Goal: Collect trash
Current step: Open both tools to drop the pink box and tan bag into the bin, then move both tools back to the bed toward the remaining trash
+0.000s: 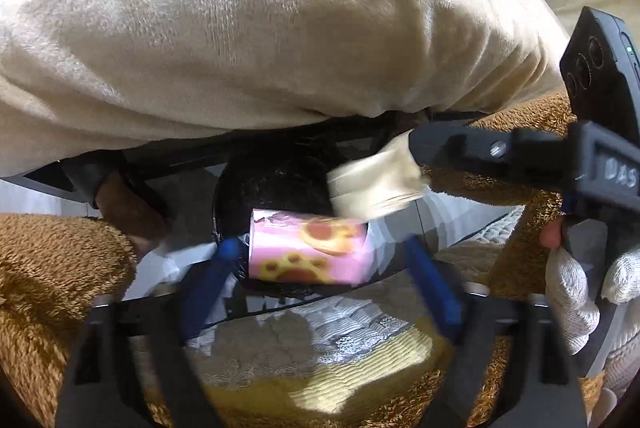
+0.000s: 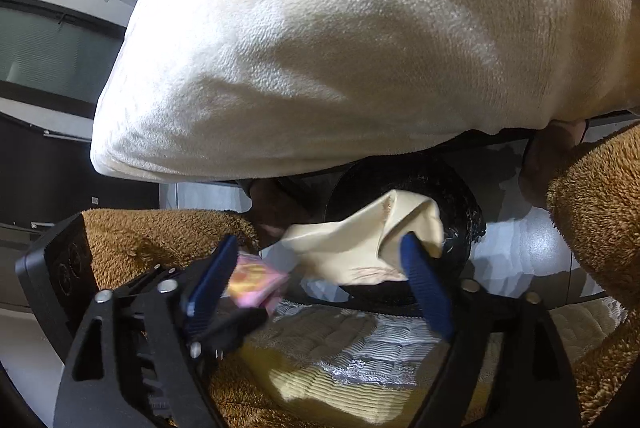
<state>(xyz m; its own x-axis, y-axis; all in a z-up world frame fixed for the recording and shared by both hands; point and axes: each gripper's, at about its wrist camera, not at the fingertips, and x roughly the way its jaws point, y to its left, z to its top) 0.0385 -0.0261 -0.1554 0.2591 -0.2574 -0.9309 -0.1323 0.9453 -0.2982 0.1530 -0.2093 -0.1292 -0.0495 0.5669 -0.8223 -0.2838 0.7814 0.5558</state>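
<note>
Over black bin (image 1: 276, 184), pink wrapper (image 1: 308, 252) between open left claw (image 1: 324, 268).

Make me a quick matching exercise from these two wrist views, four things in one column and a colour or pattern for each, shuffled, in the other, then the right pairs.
Things:
1. wrapper
2. crumpled paper
3. bin
4. gripper fingers

Descriptions:
A. black
B. blue
C. pink with paw prints
D. cream

Pairs: 1-C, 2-D, 3-A, 4-B
</note>
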